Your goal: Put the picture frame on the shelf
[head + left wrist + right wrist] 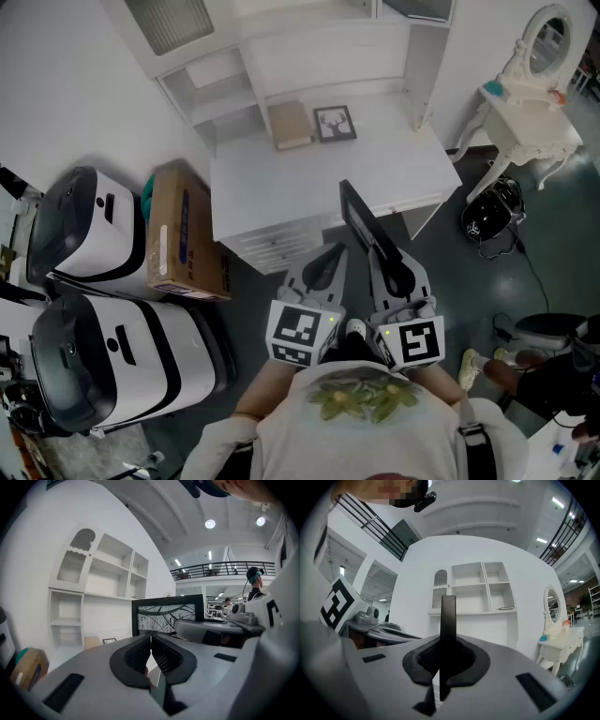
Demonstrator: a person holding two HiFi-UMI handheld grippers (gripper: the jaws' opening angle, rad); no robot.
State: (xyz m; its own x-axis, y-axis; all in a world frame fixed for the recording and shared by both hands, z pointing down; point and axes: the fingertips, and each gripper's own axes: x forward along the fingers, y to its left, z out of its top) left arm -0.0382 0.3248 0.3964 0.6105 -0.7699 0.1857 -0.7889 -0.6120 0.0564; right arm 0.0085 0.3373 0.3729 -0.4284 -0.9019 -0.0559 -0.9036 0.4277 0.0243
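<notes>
While your right gripper (390, 266) clamps the black picture frame (360, 217) edge-on, your left gripper (323, 265) is clenched empty; the shelf (221, 103) stands at twelve o'clock.

No legible text or markings anywhere

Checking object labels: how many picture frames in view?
2. A large black frame is clamped in the jaws of the right gripper; a small frame lies on the white desk. Others may be hidden.

Left gripper (151, 638): jaws pressed together, nothing between
Picture frame (161, 613): upright, just beyond the fingers (134, 657)
Shelf (112, 571): farther off, left of fingers
</notes>
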